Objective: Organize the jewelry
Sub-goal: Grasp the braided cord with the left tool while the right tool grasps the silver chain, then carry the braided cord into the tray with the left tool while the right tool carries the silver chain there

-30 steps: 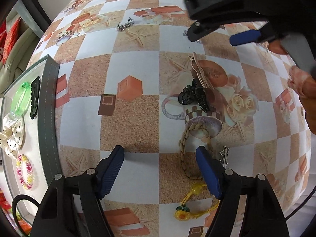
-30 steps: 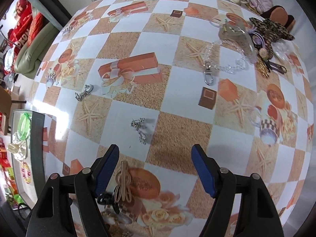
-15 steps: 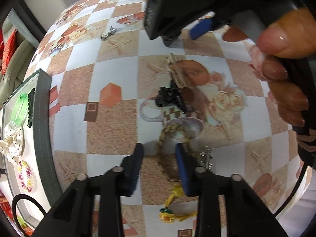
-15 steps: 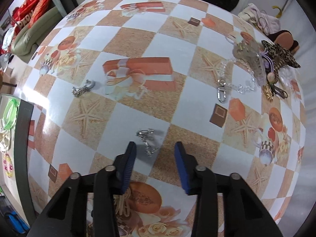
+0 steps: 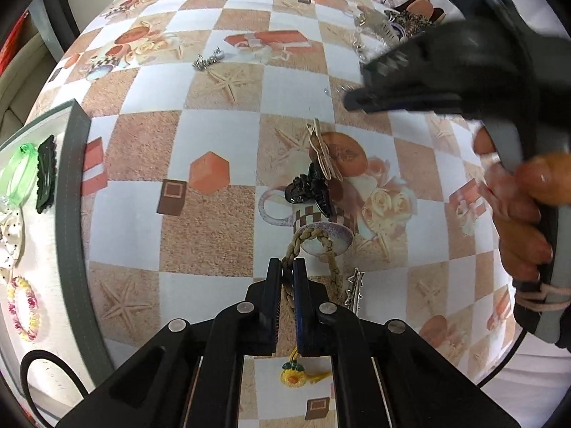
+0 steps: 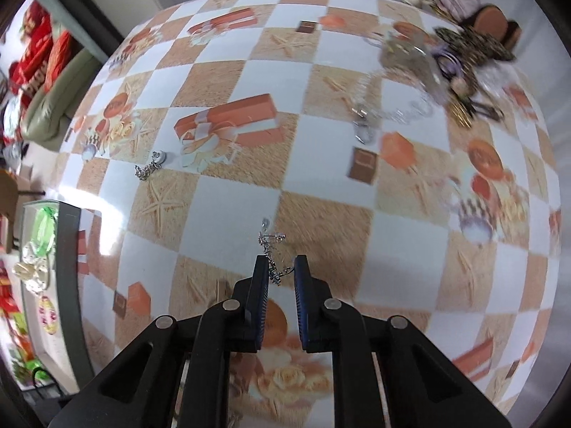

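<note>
Left wrist view: the left hand-held gripper point(image 5: 287, 278) points steeply down at the counter point(image 5: 214, 228), which is covered in a checked cloth printed with starfish, gift boxes and cups. Its blue pads are drawn in narrow and pinch one strand of a braided tan rope bracelet point(image 5: 330, 249), whose loop lies just ahead of the fingertips. A black claw clip point(image 5: 310, 190) sits just beyond the loop, touching a pale wooden hair clip point(image 5: 323, 153). A silver star-shaped clip point(image 5: 355, 289) lies just right of the fingers, and a yellow charm point(image 5: 294, 374) shows below them. At the left edge a grey-rimmed tray point(image 5: 71, 192) holds a green clip point(image 5: 19, 174), a dark comb-like piece point(image 5: 46, 174), a white dotted bow point(image 5: 10, 235) and a beaded ring point(image 5: 23, 308). The person's right hand point(image 5: 517, 210) grips the other tool at the right edge.

In the right wrist view, the right hand-held gripper point(image 6: 281, 273) is closing, its pads narrow, with a small silver chain earring point(image 6: 272, 255) between them; whether both pads press on it I cannot tell. Another silver chain piece point(image 6: 150, 167) lies well to the left, and a blurred pile of accessories point(image 6: 460, 60) sits at the far right corner
</note>
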The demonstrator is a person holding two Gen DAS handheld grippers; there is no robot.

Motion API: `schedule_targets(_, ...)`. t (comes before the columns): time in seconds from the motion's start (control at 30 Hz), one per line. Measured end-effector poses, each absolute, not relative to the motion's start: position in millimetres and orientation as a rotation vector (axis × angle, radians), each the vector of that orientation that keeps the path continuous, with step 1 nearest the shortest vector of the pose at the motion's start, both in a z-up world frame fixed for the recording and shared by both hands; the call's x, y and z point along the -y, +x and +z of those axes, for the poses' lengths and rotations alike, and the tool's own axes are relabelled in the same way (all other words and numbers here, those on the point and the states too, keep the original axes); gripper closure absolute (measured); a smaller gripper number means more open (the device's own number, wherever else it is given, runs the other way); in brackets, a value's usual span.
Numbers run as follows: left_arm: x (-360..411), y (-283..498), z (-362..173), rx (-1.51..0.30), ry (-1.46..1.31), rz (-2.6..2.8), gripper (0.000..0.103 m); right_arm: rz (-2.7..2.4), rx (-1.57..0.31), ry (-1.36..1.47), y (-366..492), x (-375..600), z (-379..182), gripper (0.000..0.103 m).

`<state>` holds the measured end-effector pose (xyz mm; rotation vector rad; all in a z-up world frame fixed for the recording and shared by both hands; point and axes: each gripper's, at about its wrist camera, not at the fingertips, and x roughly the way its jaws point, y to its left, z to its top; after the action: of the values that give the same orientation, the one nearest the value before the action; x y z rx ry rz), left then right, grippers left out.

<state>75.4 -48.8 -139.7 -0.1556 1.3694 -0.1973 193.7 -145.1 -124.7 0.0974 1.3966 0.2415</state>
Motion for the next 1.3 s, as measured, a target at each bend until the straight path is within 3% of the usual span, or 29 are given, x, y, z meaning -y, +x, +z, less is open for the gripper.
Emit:
schedule_targets(0.63, 4, 19, -88, -1.302, -0.185, -0.212, 0.092, 0.213, -1.397, 0.26, 125, 183, -77, 0.088)
schedule_targets(1.3, -92, -22, -59, -1.231, -0.279, -0.092, 0.092, 0.363, -1.358, 0.195, 107, 84, -19, 0.088)
